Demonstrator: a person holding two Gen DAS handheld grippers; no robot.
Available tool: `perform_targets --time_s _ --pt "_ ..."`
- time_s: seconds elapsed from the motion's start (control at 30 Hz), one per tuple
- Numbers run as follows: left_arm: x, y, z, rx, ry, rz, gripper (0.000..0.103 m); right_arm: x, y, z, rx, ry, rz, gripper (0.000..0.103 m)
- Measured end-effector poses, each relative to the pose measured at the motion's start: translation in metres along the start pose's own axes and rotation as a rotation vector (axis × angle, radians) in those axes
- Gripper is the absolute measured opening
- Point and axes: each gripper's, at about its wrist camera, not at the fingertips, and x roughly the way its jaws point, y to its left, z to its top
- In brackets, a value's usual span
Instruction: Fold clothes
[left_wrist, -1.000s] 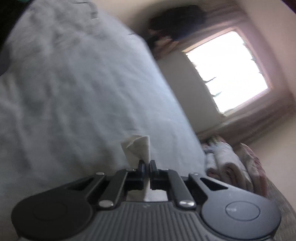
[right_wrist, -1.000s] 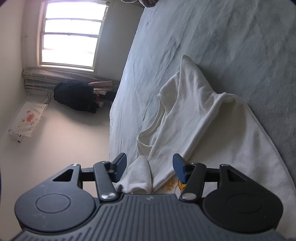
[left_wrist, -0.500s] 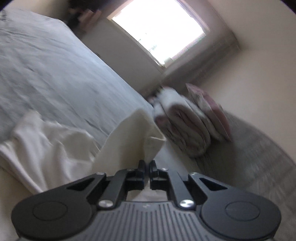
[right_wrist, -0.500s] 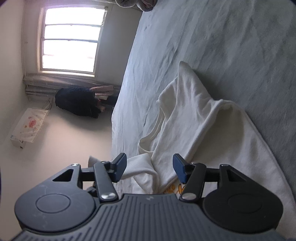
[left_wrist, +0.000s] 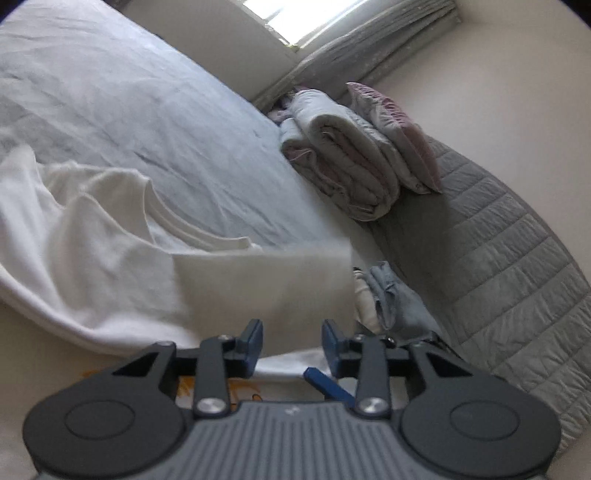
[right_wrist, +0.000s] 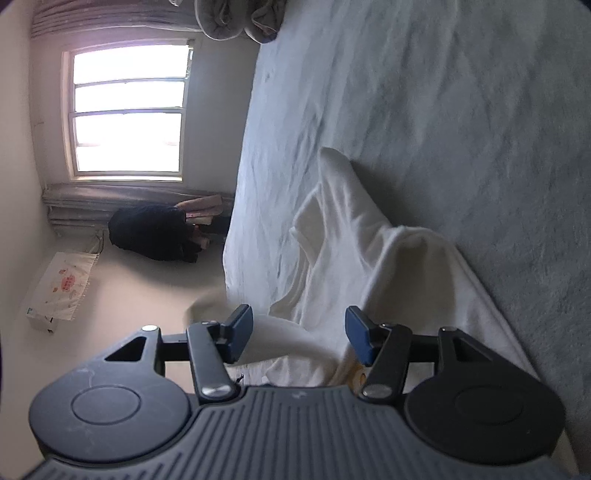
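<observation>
Left gripper (left_wrist: 292, 345) jaws opening, shirt (left_wrist: 110, 258) flap ahead, unpinched; right gripper (right_wrist: 298, 338) jaws apart over shirt; let flap settle flat on bed (left_wrist: 147, 110)

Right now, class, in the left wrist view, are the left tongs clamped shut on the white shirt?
No: the left tongs are opening, their blue pads apart, with the white shirt lying loose beyond them.

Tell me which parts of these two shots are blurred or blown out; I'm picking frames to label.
Left wrist view: the flap of the white shirt just ahead of the left gripper, whose jaws are opening, is smeared; the bedding pile is sharp. Right wrist view: the window is blown out to white, the bedsheet looks soft, and edges curve from the fisheye lens.
</observation>
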Motion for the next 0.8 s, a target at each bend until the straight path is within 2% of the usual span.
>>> perform_targets --time_s 0.1,0.2,0.27,0.37,0.43,0.53,0.63,0.7,0.8 --pt "-0.013 -0.001 0.006 0.015 -0.018 0.057 0.041 -0.002 0.006 0.001 -0.008 -0.013 0.011 0.060" --pt "-0.031 0.002 0.014 0.008 -0.047 0.189 0.041 -0.004 0.013 0.003 -0.023 -0.040 -0.009 0.060" --pt "-0.042 0.003 0.018 0.039 -0.069 0.271 0.039 -0.007 0.023 0.006 -0.077 -0.069 -0.040 0.060" --pt "-0.056 0.005 0.018 0.132 -0.126 0.405 0.030 -0.007 0.040 0.012 -0.192 -0.090 -0.098 0.060" --pt "-0.062 0.014 0.018 0.135 -0.157 0.447 0.023 -0.004 0.052 0.016 -0.269 -0.103 -0.131 0.060" --pt "-0.067 0.030 0.022 0.084 -0.204 0.488 0.016 0.010 0.056 0.020 -0.326 -0.071 -0.157 0.060" --pt "-0.072 0.045 0.024 -0.001 -0.255 0.466 0.014 0.028 0.057 0.017 -0.401 -0.045 -0.201 0.058" --pt "-0.072 0.050 0.025 -0.027 -0.278 0.458 0.014 0.041 0.057 0.013 -0.475 -0.032 -0.259 0.057" --pt "-0.067 0.056 0.025 -0.033 -0.274 0.446 0.003 0.057 0.051 0.004 -0.571 -0.021 -0.348 0.053"
